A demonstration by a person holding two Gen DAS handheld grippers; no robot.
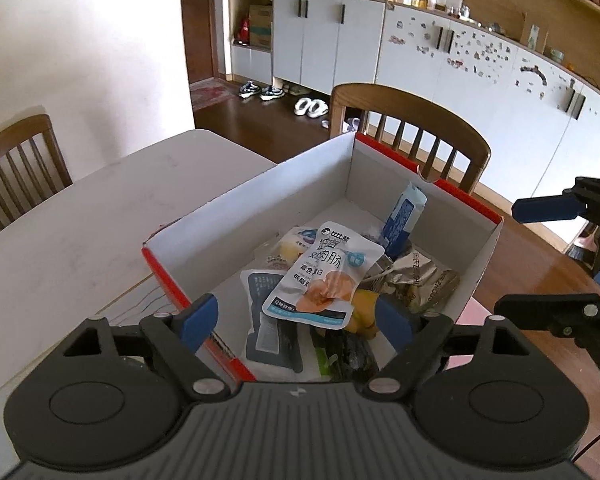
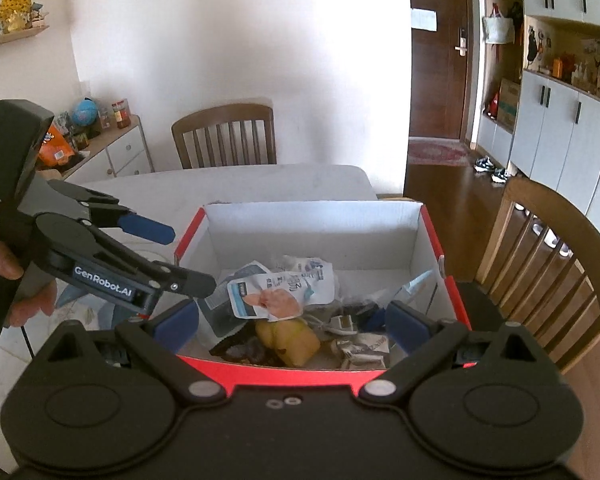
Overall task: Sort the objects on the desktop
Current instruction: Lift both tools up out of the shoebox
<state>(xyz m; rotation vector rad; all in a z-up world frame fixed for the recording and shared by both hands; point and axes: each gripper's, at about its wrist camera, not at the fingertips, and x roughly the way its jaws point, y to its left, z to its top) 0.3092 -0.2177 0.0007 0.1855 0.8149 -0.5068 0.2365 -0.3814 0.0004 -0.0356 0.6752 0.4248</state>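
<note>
Left tool: jaws spread wide, nothing between the blue pads; positioned above the near end of the box. Right tool: jaws likewise apart and empty, poised over the box's near red rim.

Box: red outside, white inside, open-topped, resting on the white bench near its edge, beside a wooden chair.

Contents, piled loosely: white sausage pouch lying uppermost, tilted; dark grey packet partly beneath it; yellow item just beside the pouch; blue-and-white sachet leaning against the right wall; crumpled silver wrapper near that wall.
</note>
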